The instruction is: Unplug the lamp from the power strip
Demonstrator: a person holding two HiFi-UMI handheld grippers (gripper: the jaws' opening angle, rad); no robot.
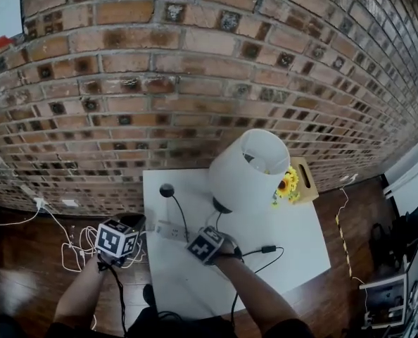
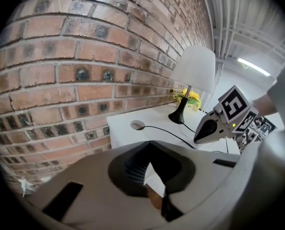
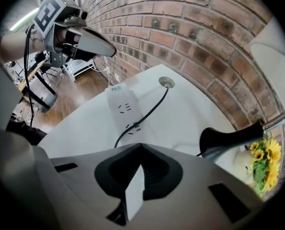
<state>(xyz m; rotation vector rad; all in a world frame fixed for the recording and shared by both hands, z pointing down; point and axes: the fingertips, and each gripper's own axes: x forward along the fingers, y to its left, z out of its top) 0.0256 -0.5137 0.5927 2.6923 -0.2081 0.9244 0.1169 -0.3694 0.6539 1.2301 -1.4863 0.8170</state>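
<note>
Flanking the power strip (image 3: 121,105), left gripper (image 2: 152,186) and right gripper (image 3: 134,193) are both pressed together.

We face a wall of red-brown brick (image 1: 195,83) that runs the whole width of the room; a white table (image 1: 300,224) stands with one edge against its foot; round the table we see a dark, glossy wooden floor (image 1: 19,273); white cables (image 1: 68,255) trail over the boards at the left, near the base of the wall; in the left gripper view a pale ribbed ceiling (image 2: 243,18) carries a lit strip light (image 2: 253,67); the light is even.
</note>
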